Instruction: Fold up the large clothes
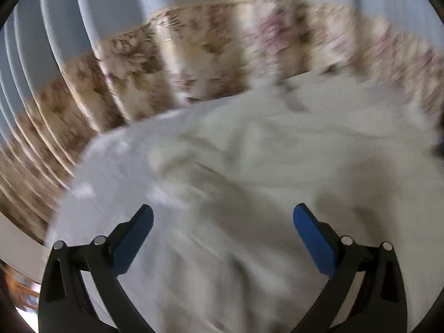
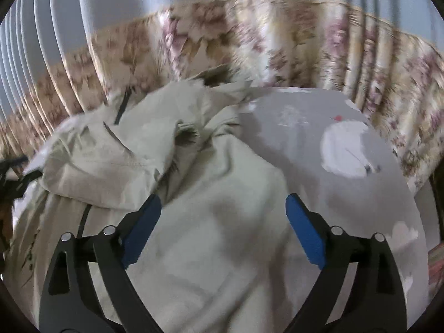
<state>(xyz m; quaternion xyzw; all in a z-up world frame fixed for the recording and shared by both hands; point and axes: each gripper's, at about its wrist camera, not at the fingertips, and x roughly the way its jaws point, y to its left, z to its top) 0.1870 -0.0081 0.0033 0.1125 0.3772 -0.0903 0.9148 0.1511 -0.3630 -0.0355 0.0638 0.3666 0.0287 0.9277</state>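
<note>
A large pale beige garment (image 2: 199, 194) lies crumpled on a grey printed sheet (image 2: 347, 188), with dark zip lines and a bunched upper part at the left in the right wrist view. My right gripper (image 2: 223, 202) hangs above the garment, its blue pads wide apart and nothing between them. In the left wrist view the same pale garment (image 1: 263, 166) fills the middle, blurred. Over it my left gripper (image 1: 223, 213) stands open with an empty gap between the pads.
A floral beige and pink curtain (image 2: 249, 41) hangs behind the bed, with pale blue-white curtain folds (image 2: 111, 0) above it. The grey sheet shows a white animal print (image 2: 347, 149) at the right. Dark objects (image 2: 11, 172) sit at the left edge.
</note>
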